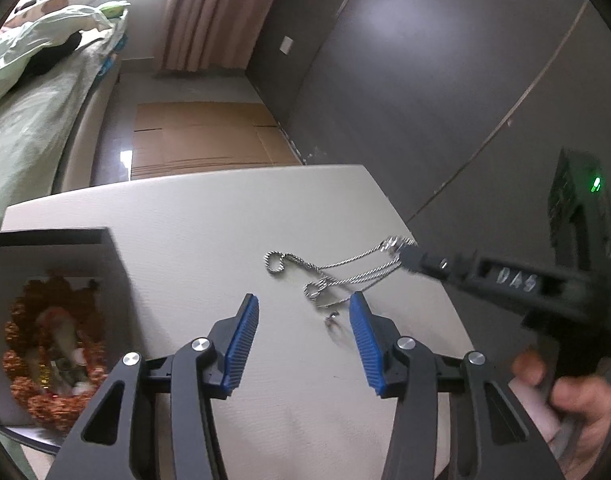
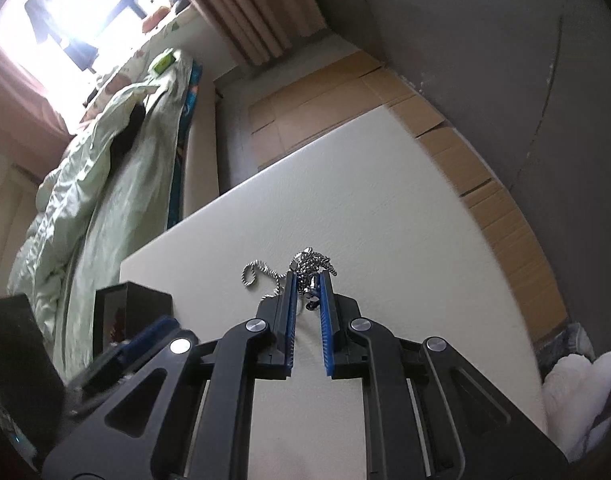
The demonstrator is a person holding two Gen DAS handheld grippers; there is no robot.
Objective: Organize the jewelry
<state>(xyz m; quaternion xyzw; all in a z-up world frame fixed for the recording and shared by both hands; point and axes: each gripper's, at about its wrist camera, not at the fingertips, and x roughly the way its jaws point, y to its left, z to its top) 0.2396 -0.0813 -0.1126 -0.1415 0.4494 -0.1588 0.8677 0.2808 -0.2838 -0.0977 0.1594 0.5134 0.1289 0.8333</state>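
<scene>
left tongs (image 1: 304,312) wide open, empty | right tongs (image 2: 307,280) pinching silver chain (image 2: 313,266)

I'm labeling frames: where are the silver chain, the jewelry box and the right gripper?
silver chain (image 1: 275,263): left wrist view, its curled end on the table.
jewelry box (image 1: 49,235): left wrist view, its dark far rim.
right gripper (image 2: 307,280): right wrist view, between its fingertips.

Your left gripper (image 1: 304,312): black frame, blue ribbed pads.
Your right gripper (image 2: 307,280): black, same blue ribbed pads.
Chain (image 1: 337,276): silver, twisted rope pattern.
Table (image 1: 209,232): off-white, faintly textured.
Box (image 1: 45,236): black outside, pale lining, orange beads inside.
Bedding (image 2: 97,168): pale green.
Curtain (image 1: 209,12): dusty pink.
Cardboard (image 1: 201,136): plain brown.
</scene>
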